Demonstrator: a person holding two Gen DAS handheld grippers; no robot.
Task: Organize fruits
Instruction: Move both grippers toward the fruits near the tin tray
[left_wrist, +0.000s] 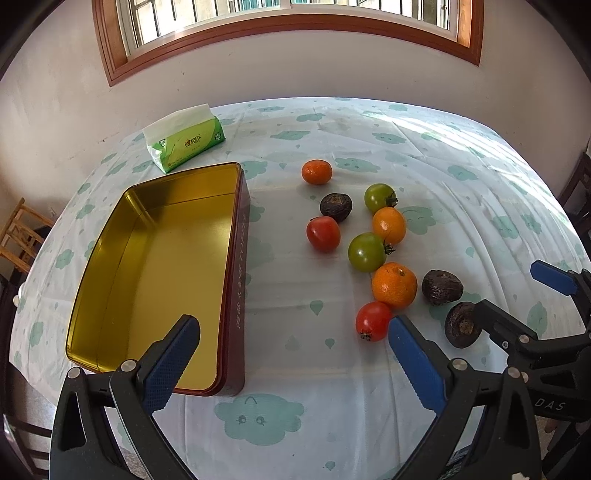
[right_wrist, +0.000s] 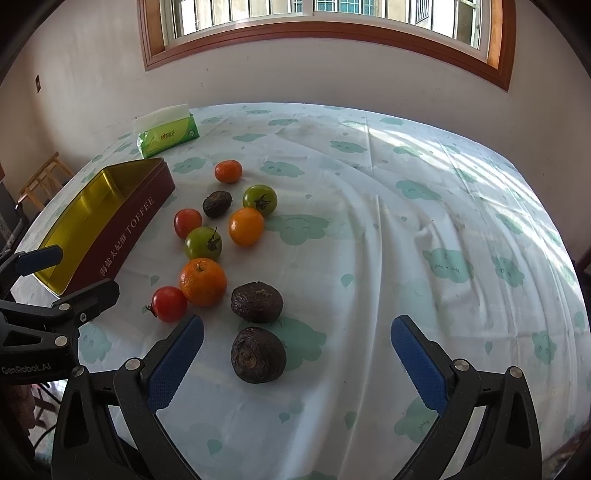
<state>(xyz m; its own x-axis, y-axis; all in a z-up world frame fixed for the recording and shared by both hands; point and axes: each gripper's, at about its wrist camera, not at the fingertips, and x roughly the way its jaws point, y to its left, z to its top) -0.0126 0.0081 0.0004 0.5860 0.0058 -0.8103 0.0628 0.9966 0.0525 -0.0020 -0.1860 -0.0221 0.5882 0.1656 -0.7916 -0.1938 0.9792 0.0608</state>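
Note:
An empty toffee tin, gold inside and dark red outside, lies on the left of the table. Loose fruit lies to its right: mandarins, red tomatoes, green tomatoes, an orange tomato and wrinkled dark fruits. My left gripper is open and empty, its left finger over the tin's near corner and its right finger beside a red tomato. My right gripper is open and empty, with the nearest dark fruit lying on the cloth between its fingers, closer to the left one.
A cloud-print cloth covers the table. A green tissue pack stands at the back left behind the tin. A wooden chair is off the table's left edge. Wall and window lie beyond.

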